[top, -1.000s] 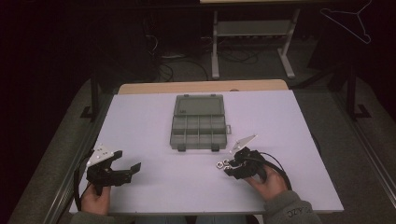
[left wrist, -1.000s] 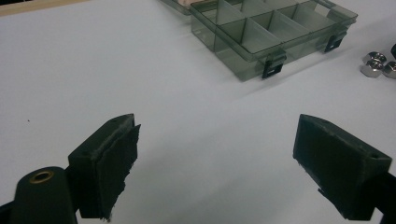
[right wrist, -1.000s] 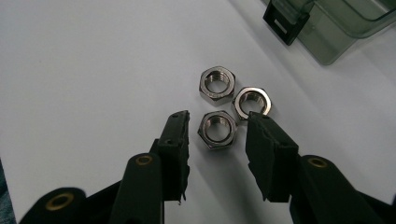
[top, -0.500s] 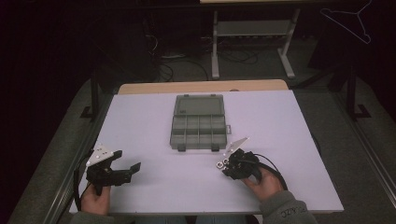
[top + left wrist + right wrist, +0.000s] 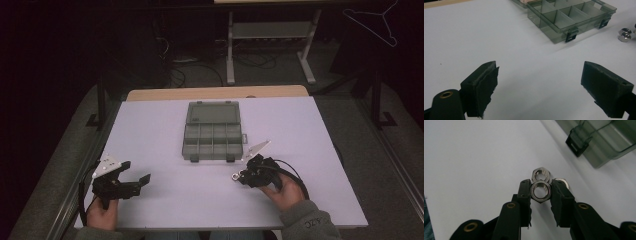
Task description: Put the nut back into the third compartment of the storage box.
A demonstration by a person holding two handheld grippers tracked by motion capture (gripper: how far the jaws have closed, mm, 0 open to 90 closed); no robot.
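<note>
Right gripper (image 5: 540,191): jaws have just been closing and are now clenched on a steel hex nut (image 5: 540,190), one pad on each opposite flat, bore facing the camera. Grip sits at the very fingertips. From the high view the right gripper (image 5: 243,177) is low at the near right of the white table (image 5: 165,125), and the nut looks to be at or just off the surface; I cannot tell whether it has lifted clear.

Touching the held nut on its far side: a second hex nut (image 5: 541,174). A third nut (image 5: 563,181) peeks out just beside the gripper's right-hand jaw.

Left gripper (image 5: 539,75): released, jaws wide apart, nothing between them, parked over bare table at the near left.

Farther off: grey compartment box (image 5: 212,136), lid open, dividers and front latches visible, compartments apparently empty. Its near right corner and latch (image 5: 575,144) show beyond the nuts.

Judgement: step in hand is picking one nut for transfer to the box. To do it well, lift straight up first so the neighbouring nuts are not dragged along; keep squeeze steady since the hold is shallow; carry level, clear the front wall, release low inside one cell.
</note>
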